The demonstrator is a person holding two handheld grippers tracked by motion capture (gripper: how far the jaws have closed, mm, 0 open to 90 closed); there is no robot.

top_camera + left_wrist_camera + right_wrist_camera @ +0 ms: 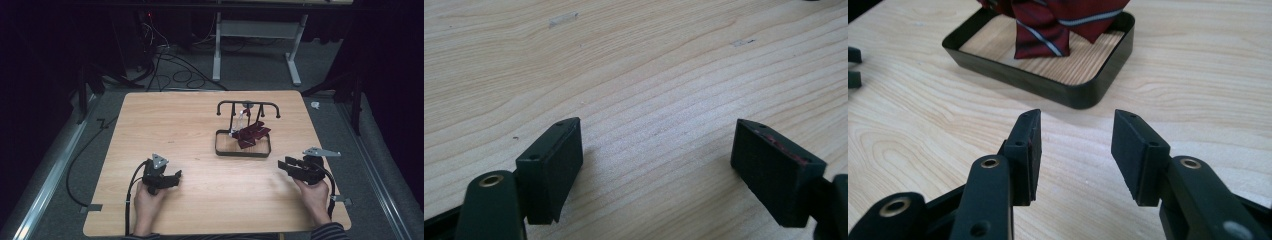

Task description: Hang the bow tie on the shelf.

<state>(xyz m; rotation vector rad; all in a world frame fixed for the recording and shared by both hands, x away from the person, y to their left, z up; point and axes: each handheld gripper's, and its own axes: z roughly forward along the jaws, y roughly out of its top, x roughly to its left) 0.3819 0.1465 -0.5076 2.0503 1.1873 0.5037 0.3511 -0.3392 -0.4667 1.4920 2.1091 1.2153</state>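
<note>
A black stand with a tray base (243, 149) and a top rail (248, 104) sits right of the table's centre. A dark red striped tie (251, 134) hangs from it into the tray. In the right gripper view the tie (1048, 22) lies over the tray rim (1048, 85), just ahead of my open right gripper (1075, 150). My right gripper (286, 165) rests near the table's right front, held by a hand. Over bare wood at the left front, my left gripper (176, 176) is held open (656, 160), with nothing between its jaws.
The light wooden table (175, 120) has free surface across its left half and front. Beyond it, on the grey floor, are cables (170, 70) and a white table frame (260, 45). Metal rails (55, 170) run along both sides.
</note>
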